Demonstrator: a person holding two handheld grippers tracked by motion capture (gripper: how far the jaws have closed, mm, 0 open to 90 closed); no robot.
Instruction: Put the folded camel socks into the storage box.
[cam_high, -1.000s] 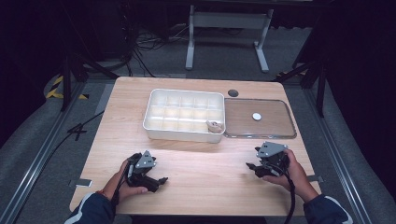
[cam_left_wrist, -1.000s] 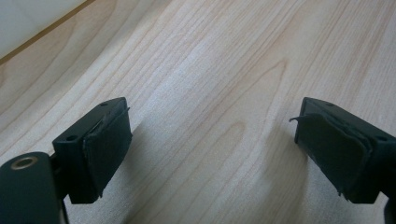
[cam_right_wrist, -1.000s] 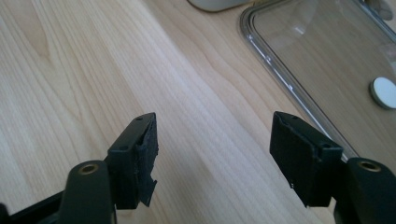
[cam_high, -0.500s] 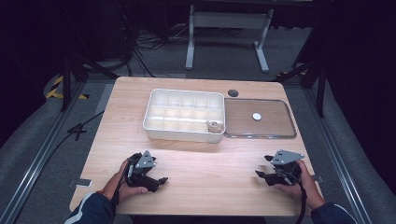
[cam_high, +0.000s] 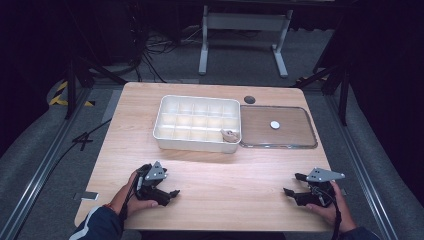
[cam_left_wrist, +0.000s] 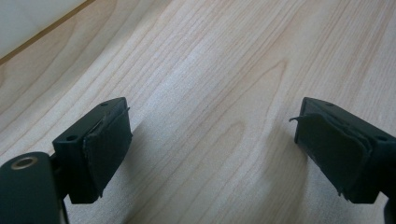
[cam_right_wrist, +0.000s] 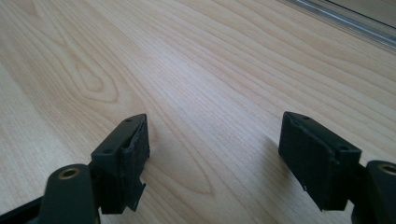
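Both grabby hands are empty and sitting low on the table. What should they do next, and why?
Probably lift the right gripper toward the clear flat plastic lid beside the white compartment tray. Its jaws have just been opening with nothing between them, and the lid lies off the tray, nearer that hand. The left gripper is also open and empty on the wooden table.

My left gripper (cam_high: 162, 190) sits low near the worktop's near edge, held in my left hand (cam_high: 131, 197), jaws spread wide with nothing between them. My right gripper (cam_high: 295, 190) is at the near right corner in my right hand (cam_high: 327, 207), pointing inward toward the left one; its jaws have just been opening and stand wide apart, empty. Both forearms enter from below.
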